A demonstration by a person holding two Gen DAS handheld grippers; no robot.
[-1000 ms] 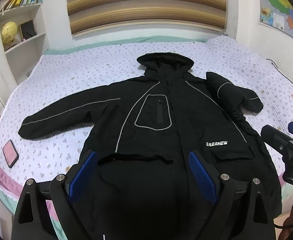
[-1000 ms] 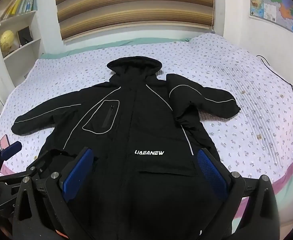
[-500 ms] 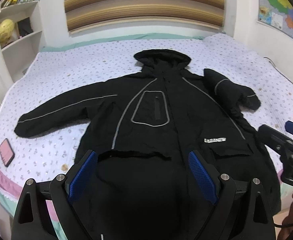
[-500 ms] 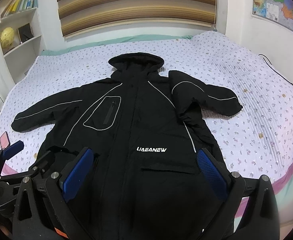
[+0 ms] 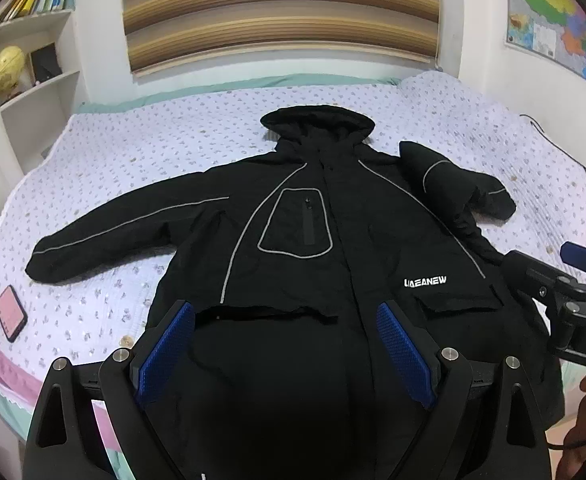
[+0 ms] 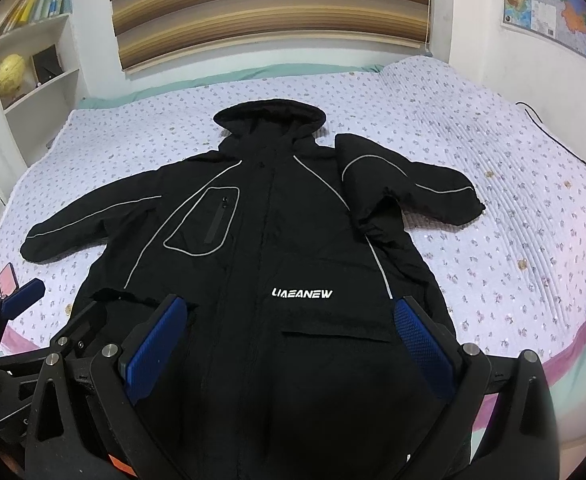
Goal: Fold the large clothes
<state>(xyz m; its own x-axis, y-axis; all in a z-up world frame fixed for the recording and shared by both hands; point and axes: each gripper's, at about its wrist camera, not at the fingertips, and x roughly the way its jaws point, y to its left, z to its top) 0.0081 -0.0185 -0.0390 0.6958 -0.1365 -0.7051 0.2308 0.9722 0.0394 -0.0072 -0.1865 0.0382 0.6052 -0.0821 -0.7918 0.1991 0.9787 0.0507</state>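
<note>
While both grippers hang over the near end of the bed (image 5: pixel 141 148), the jacket (image 5: pixel 313 248) lies flat on its back across the flowery quilt, front up, hood (image 6: pixel 271 116) pointing at the far wall and hem toward the cameras. It's black with thin grey piping, a piped chest pocket (image 5: pixel 295 226) and white lettering (image 6: pixel 302 293) lower down the front.

The left gripper (image 5: pixel 287 346) is spread wide, blue pads (image 5: pixel 165 354) well apart, with the lower part of the jacket showing in the gap. Nothing is pinched between them as far as I can see. Same deal with the right gripper (image 6: pixel 291 338): wide open, pads (image 6: pixel 425 344) either side of the hem area, holding nothing. Whether either one actually touches the fabric I can't tell, it's all black on black down there.

The sleeve on the left of the views (image 5: pixel 121 232) is stretched straight out over the quilt. The other sleeve (image 6: pixel 409 188) is bent at the elbow, upper part doubled up beside the shoulder, cuff pointing out to the right.

Other stuff: a pink phone (image 5: pixel 11 312) sits on the quilt near the left edge, just past the straight sleeve's cuff. A thin black cable (image 6: pixel 561 148) runs along the right side of the bed. Shelves (image 5: pixel 37 72) with books and a yellow globe (image 5: pixel 9 70) stand on the left, a striped blind (image 5: pixel 281 12) hangs at the head, and a map (image 5: pixel 557 20) is on the right wall.
</note>
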